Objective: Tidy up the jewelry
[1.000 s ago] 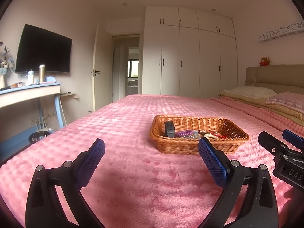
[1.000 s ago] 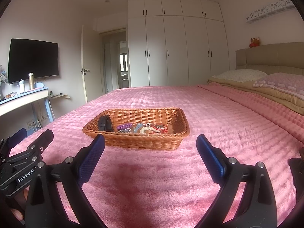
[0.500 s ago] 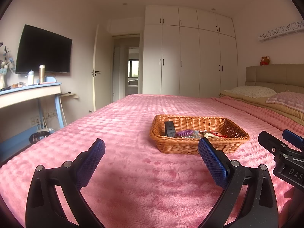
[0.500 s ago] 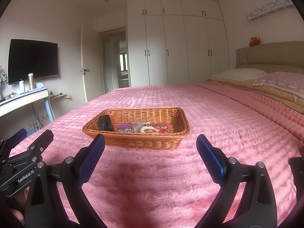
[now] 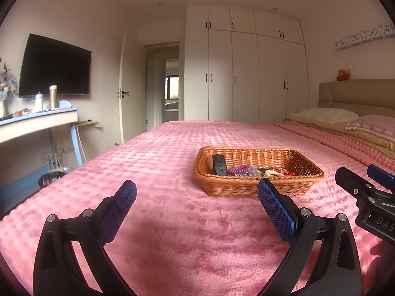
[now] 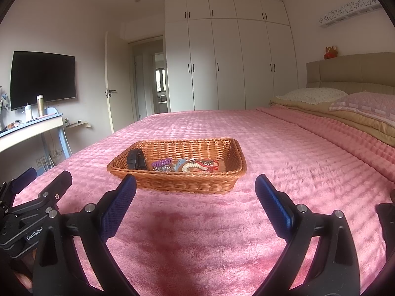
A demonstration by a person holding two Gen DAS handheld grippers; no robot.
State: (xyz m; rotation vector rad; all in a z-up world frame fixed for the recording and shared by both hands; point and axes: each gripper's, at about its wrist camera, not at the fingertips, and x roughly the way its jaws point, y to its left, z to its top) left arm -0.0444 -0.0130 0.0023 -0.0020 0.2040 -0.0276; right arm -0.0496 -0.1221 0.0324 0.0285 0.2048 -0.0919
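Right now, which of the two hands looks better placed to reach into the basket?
Probably the right gripper: the wicker basket sits almost centred between its open fingers. From the left gripper, also open and empty, the basket lies off to the right.

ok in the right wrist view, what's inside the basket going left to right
black box → purple coil bracelet → light blue piece → cream bead bracelet → red string piece, all lying in the wicker basket.

A woven wicker basket (image 6: 177, 180) sits on a plush, fuzzy pink blanket (image 6: 284, 148); gripper pads (image 6: 118, 207) look textured rubber.
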